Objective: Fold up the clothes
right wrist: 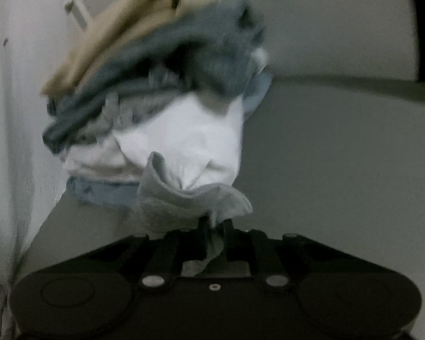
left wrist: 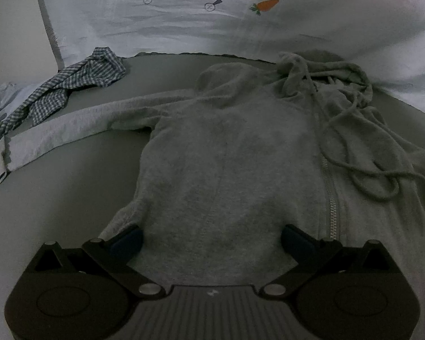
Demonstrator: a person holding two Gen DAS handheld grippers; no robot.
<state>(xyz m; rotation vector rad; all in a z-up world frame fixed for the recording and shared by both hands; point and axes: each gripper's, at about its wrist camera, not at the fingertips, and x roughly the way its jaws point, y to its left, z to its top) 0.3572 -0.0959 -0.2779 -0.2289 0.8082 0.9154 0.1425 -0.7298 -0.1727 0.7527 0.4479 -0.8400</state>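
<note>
1 grey zip hoodie (left wrist: 226, 170) | 1 checked cloth (left wrist: 70, 87) left of hoodie | 2 carrot prints (left wrist: 265, 5) beyond hoodie | 1 clothes pile (right wrist: 161, 90), approx 5 items

Pale carrot-print bedding (left wrist: 240, 22) at back; plain grey surface (left wrist: 70, 192) below; white wall (right wrist: 19, 85) at left.

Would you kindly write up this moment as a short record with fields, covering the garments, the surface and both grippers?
surface: grey bed sheet
main garment: grey fleece zip hoodie, spread flat, drawstrings loose
other garment: blue-and-white checked cloth, crumpled beside the hoodie's sleeve
stack: pile of folded clothes, tan piece on top
left gripper: open, over the hoodie's lower part
right gripper: shut on a light grey cloth piece in front of the pile
view quality: right view blurred
</note>
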